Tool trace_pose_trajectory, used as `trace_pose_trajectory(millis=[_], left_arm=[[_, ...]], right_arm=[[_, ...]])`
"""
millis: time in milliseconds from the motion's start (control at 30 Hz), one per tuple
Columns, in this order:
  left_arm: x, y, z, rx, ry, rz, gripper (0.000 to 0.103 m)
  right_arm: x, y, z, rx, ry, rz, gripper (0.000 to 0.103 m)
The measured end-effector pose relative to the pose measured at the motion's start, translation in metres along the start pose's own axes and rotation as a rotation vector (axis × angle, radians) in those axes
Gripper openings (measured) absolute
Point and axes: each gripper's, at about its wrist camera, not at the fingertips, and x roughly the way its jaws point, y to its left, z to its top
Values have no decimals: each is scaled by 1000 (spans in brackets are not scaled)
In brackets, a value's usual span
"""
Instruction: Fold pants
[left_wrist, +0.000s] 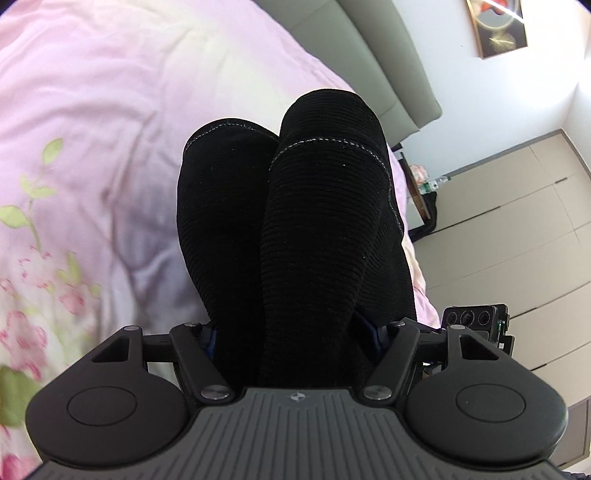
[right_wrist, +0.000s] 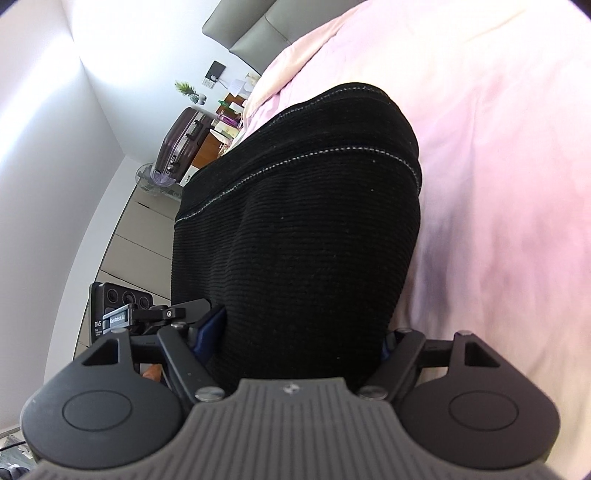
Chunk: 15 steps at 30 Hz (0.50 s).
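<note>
Black ribbed pants (left_wrist: 325, 206) with pale stitching at the hems hang bunched in two thick folds in front of the left wrist camera, above a pink flowered quilt (left_wrist: 92, 147). My left gripper (left_wrist: 291, 332) is shut on them, its blue pads (left_wrist: 210, 336) pressed against the cloth on both sides. In the right wrist view the same pants (right_wrist: 303, 206) rise as one wide black bundle over the pink quilt (right_wrist: 498, 147). My right gripper (right_wrist: 299, 336) is shut on that bundle, a blue pad (right_wrist: 210, 328) against its side. The cloth hides both grippers' fingertips.
A grey padded headboard (left_wrist: 388, 55) stands at the bed's far end. Beige cupboard doors (left_wrist: 517, 229) lie right of the bed. A purple suitcase (right_wrist: 184, 140), a fan (right_wrist: 155, 177) and a cluttered bedside table (right_wrist: 229, 114) stand by the wall. The other gripper's camera unit (left_wrist: 476, 321) is close beside.
</note>
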Motion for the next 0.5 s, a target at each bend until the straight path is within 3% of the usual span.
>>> trace_pose_trajectory(millis=[500], left_arm=[[-14, -103, -50, 137, 21, -18, 77]], right_arm=[[-115, 39, -52, -9, -113, 0, 72]])
